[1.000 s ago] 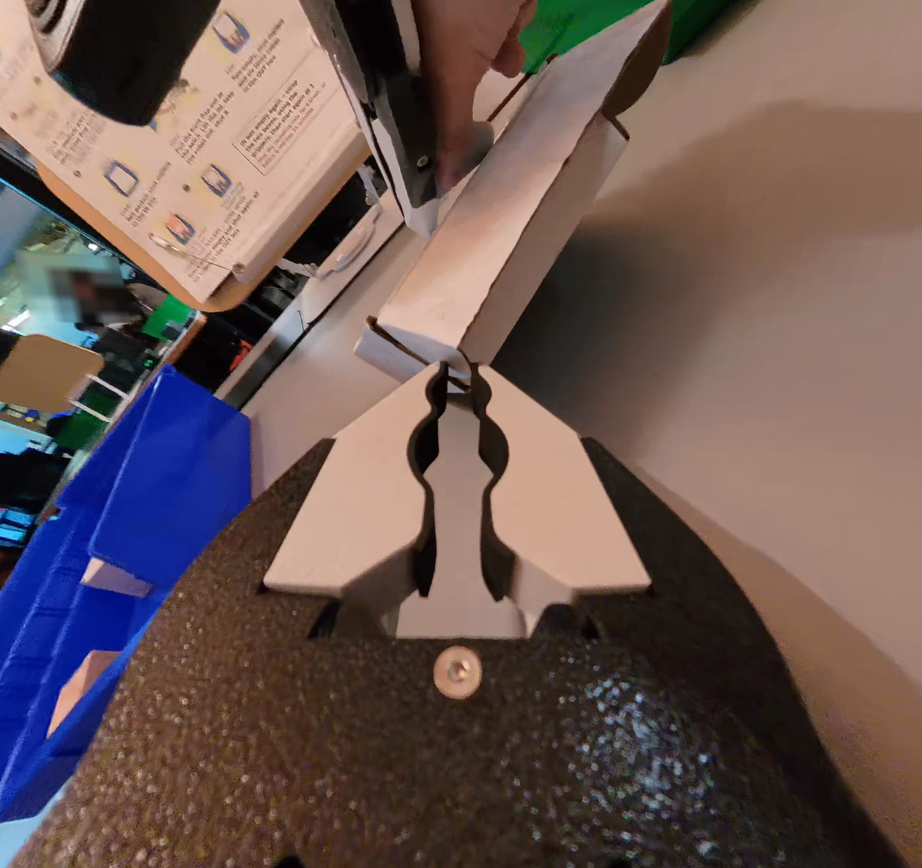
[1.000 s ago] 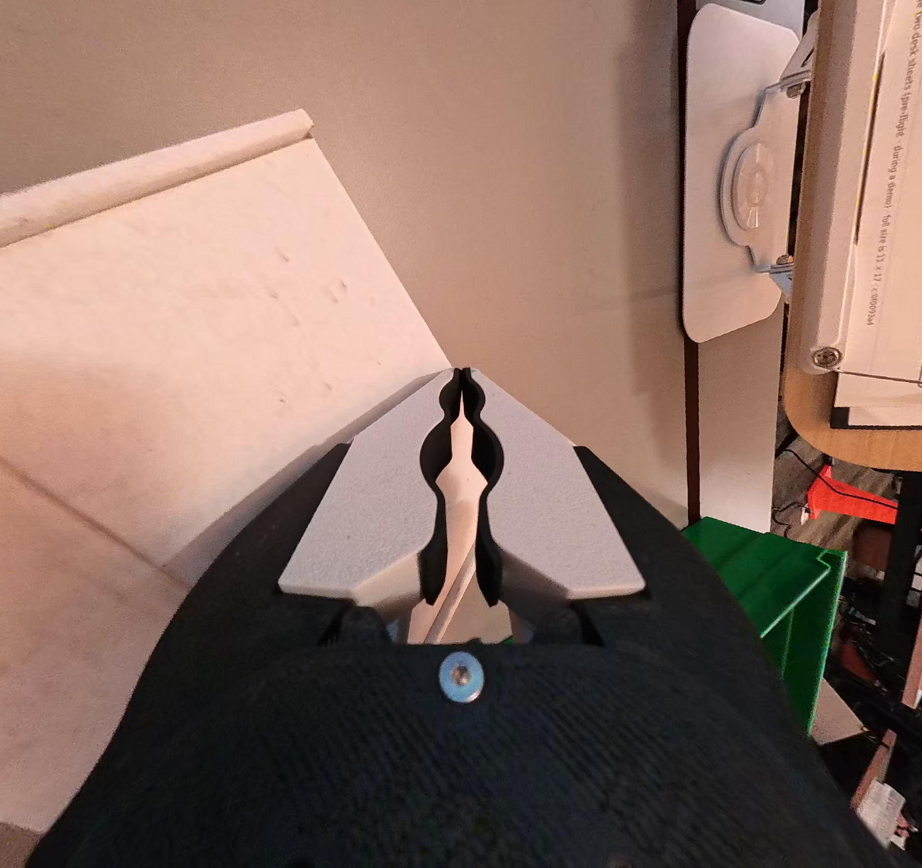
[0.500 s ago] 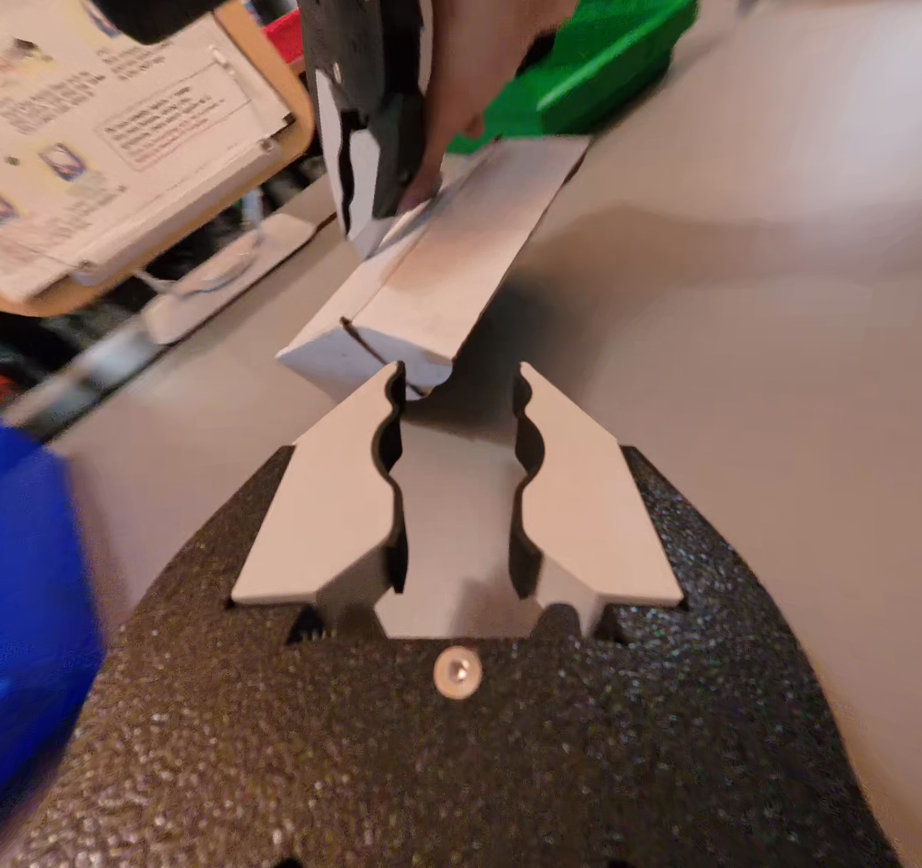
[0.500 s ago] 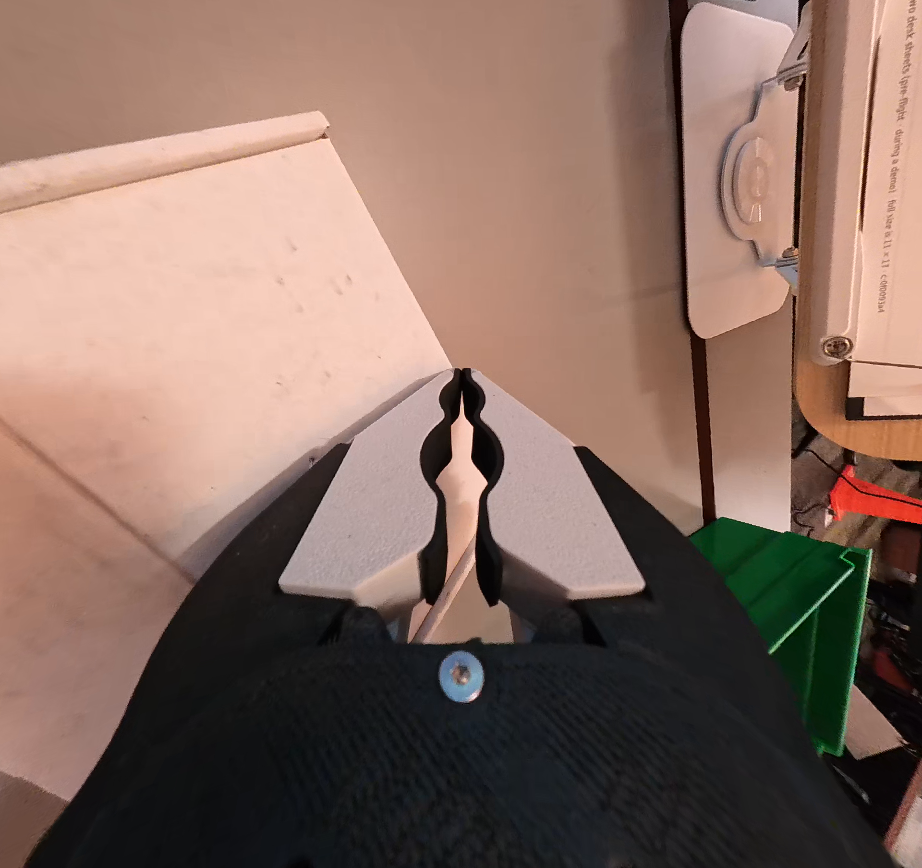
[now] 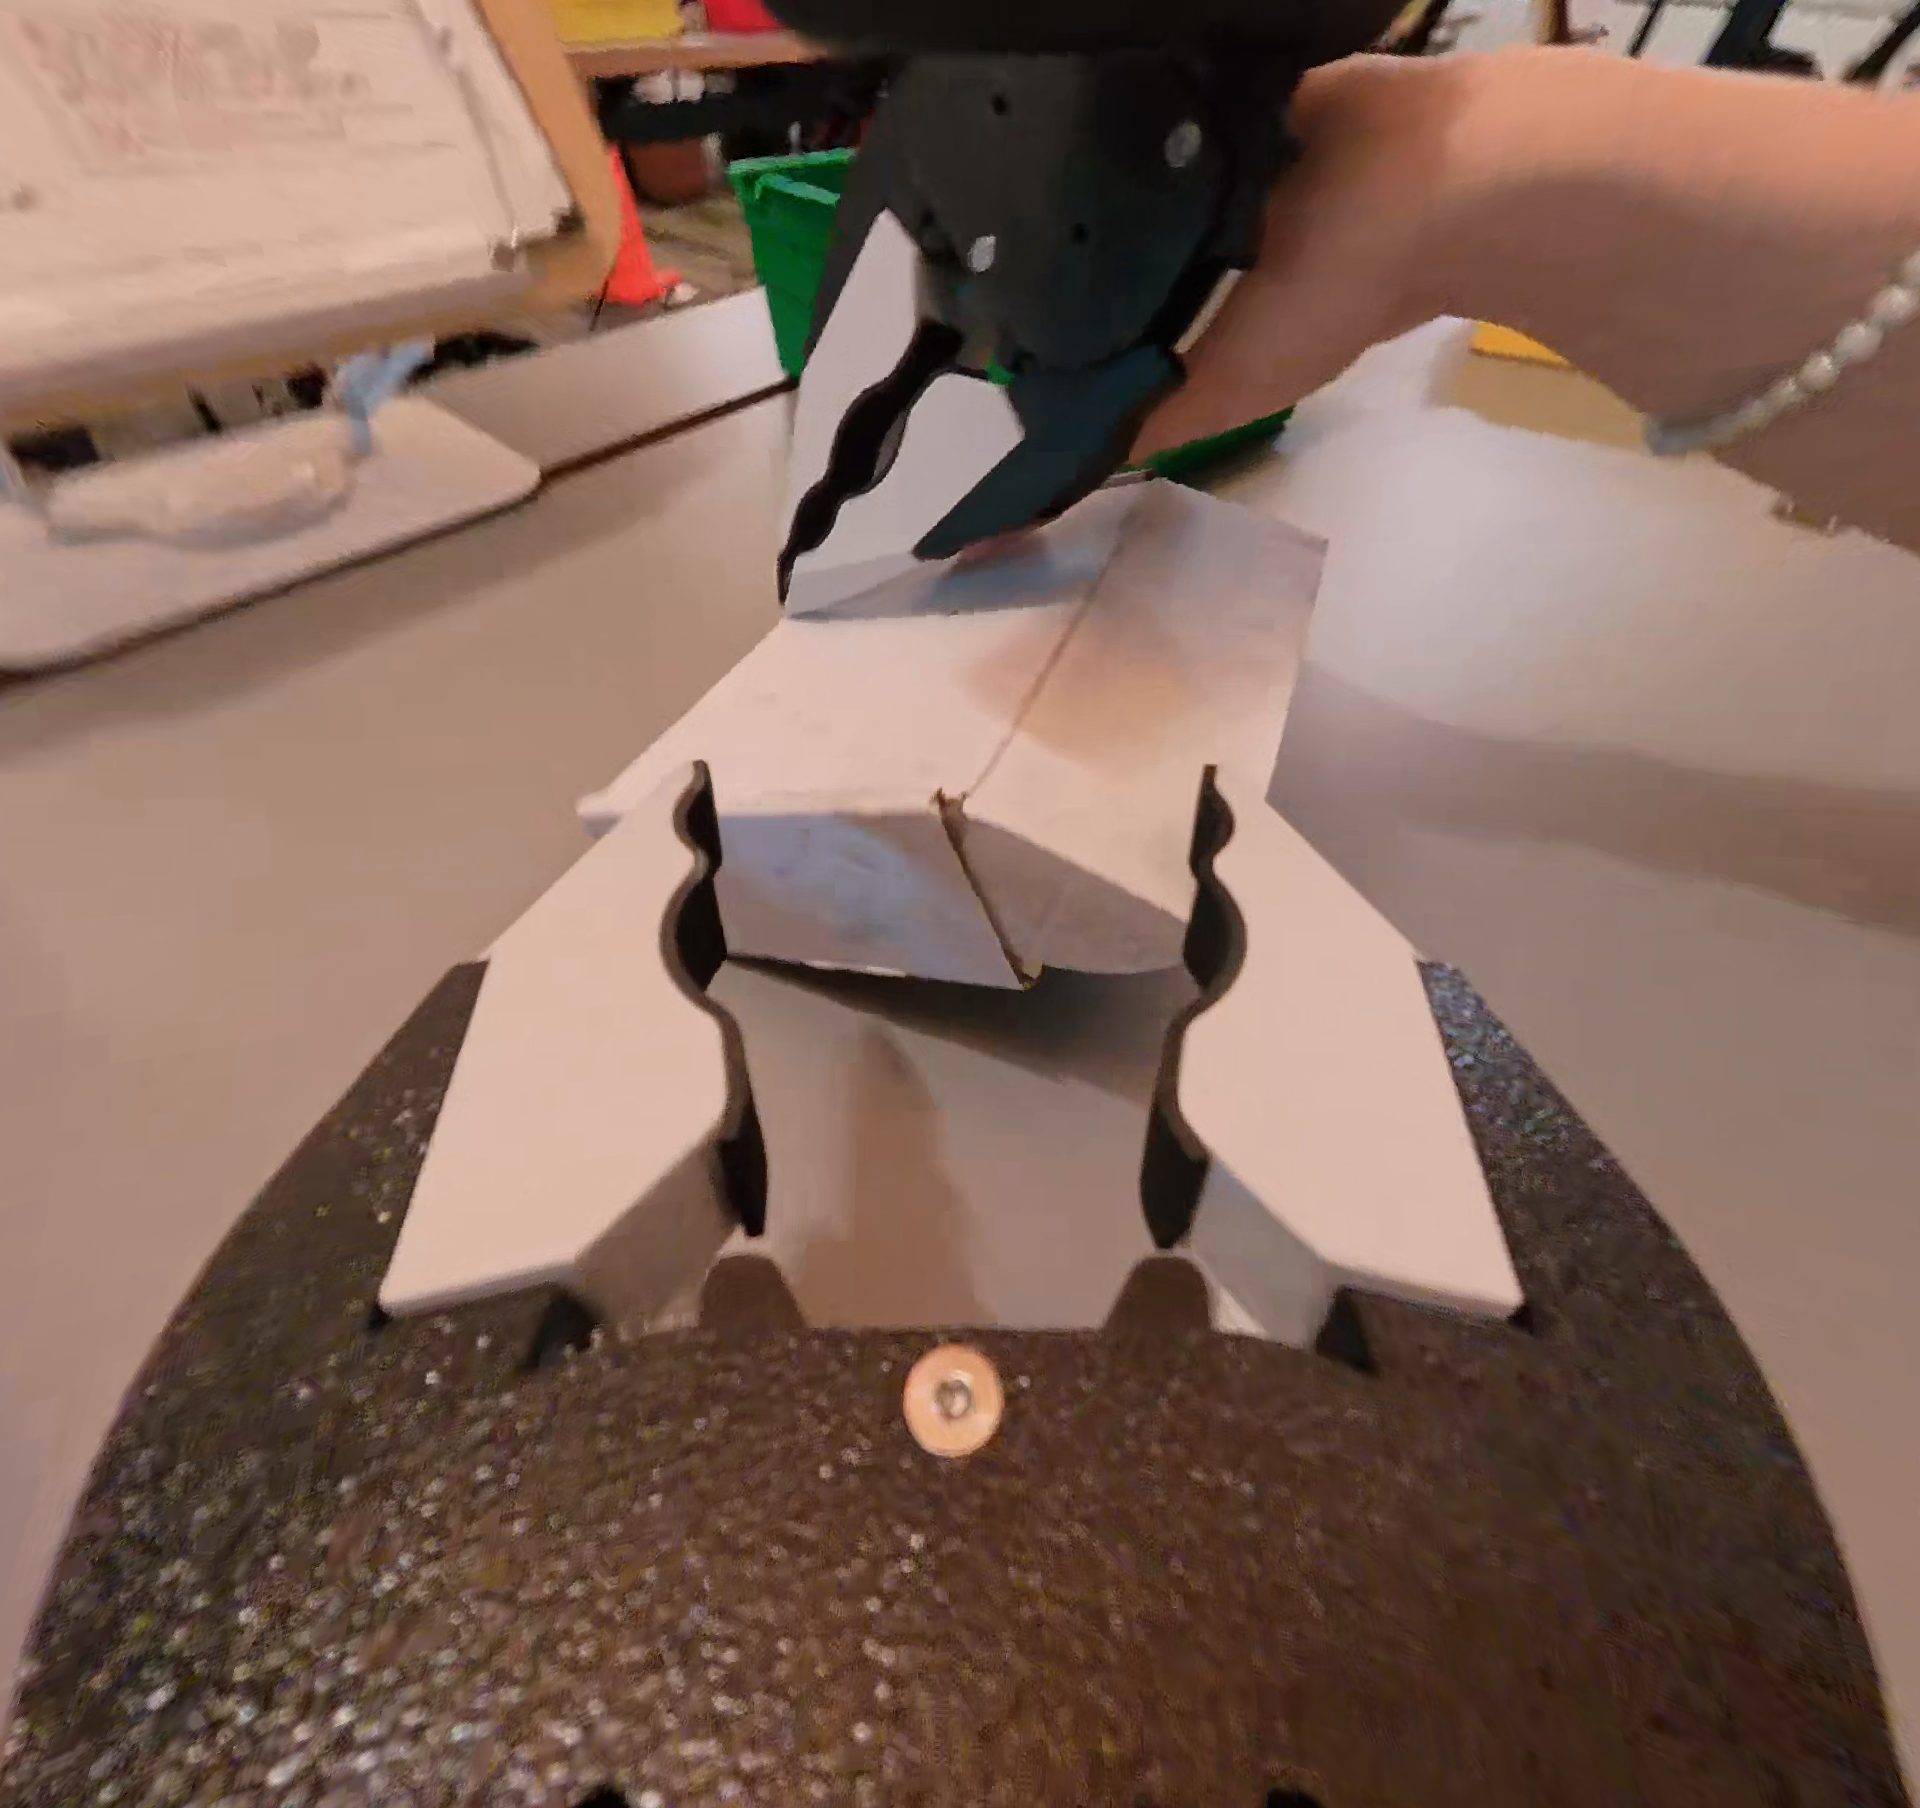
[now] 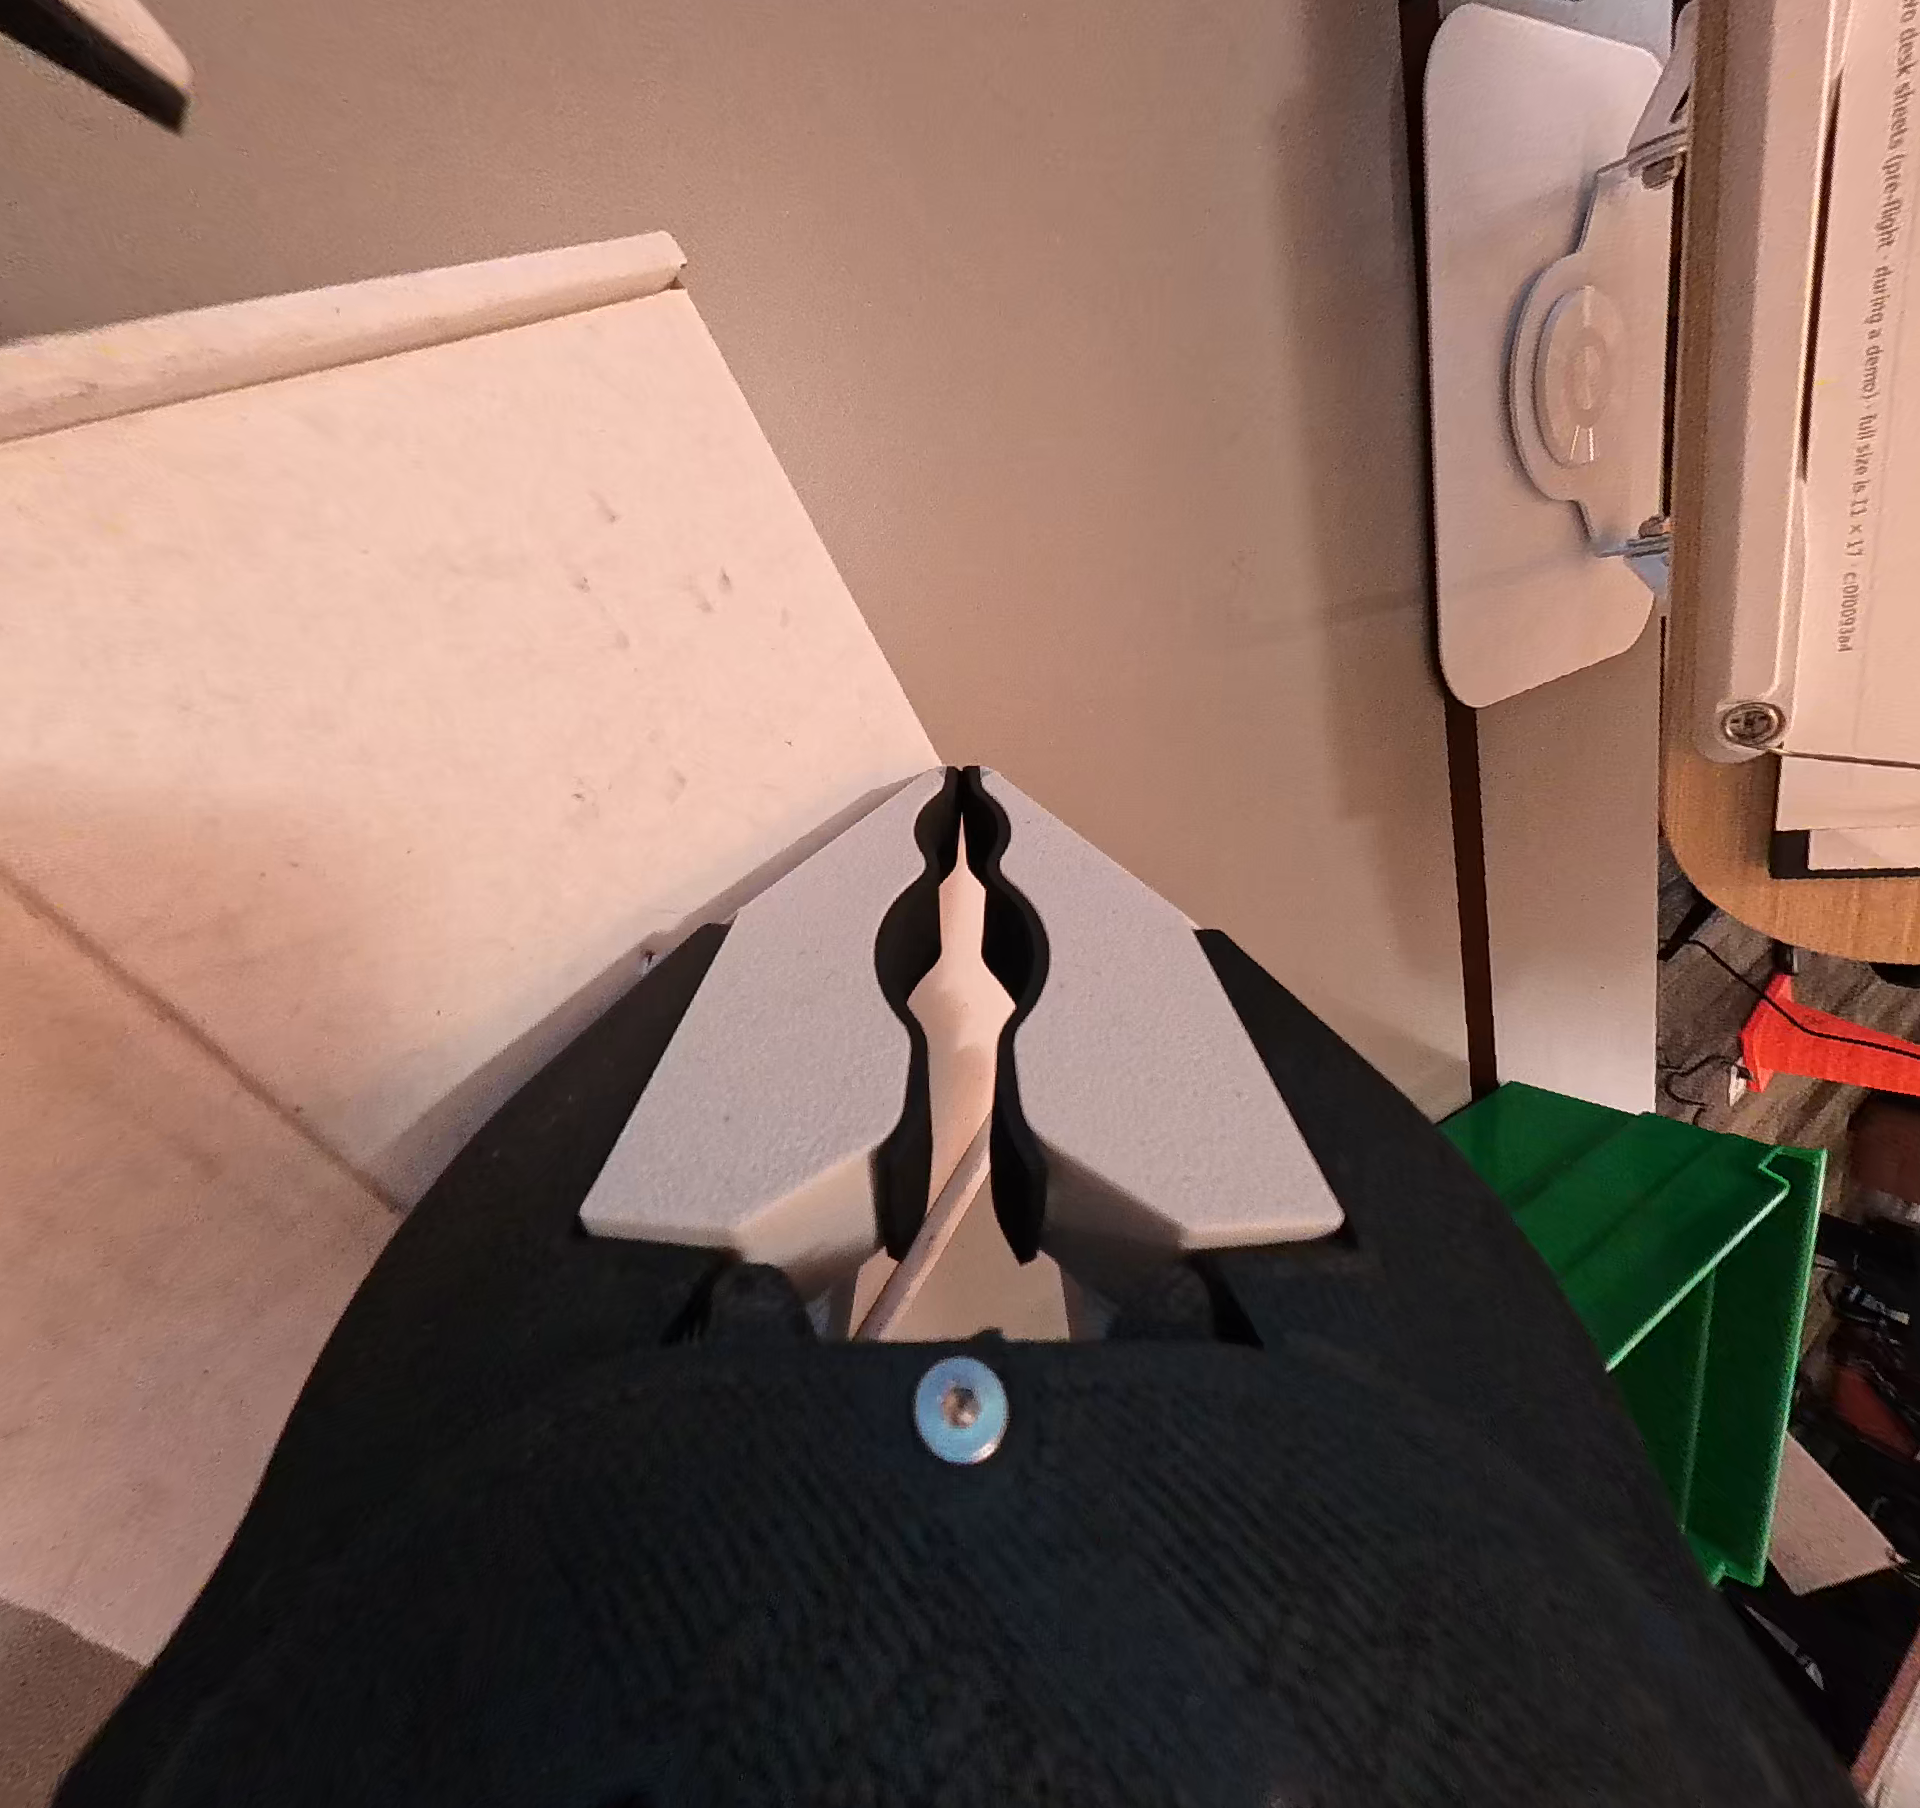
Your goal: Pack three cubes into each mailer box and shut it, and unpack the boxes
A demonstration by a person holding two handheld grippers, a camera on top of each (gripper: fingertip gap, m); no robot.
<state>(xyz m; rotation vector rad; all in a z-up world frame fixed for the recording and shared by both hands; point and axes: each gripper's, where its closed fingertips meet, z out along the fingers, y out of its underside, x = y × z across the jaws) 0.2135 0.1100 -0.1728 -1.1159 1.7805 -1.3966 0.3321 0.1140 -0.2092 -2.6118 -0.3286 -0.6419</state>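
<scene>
The white mailer box [image 5: 997, 719] is seen at the centre of the left wrist view, lying closed on the grey table [image 5: 312, 823], its near end flap sitting between the tips of the left gripper [image 5: 951, 927]. The left fingers are spread wide apart and nothing is clamped by them. At the upper centre of that frame the right gripper [image 5: 862, 553] is pressed down on the far end of the box. In the right wrist view its jaws are drawn together at the tips, with a thin cardboard edge seen in the slot behind them — whether that edge is truly pinched cannot be told.

No cubes are visible in either view.

A slip is judged the main risk: were the far end lifted or dragged while the near flap stays unheld, the box could pivot on the table or the flap could spring open. A green bin [image 6: 1662, 1291] stands at the lower right, close enough to be knocked.
</scene>
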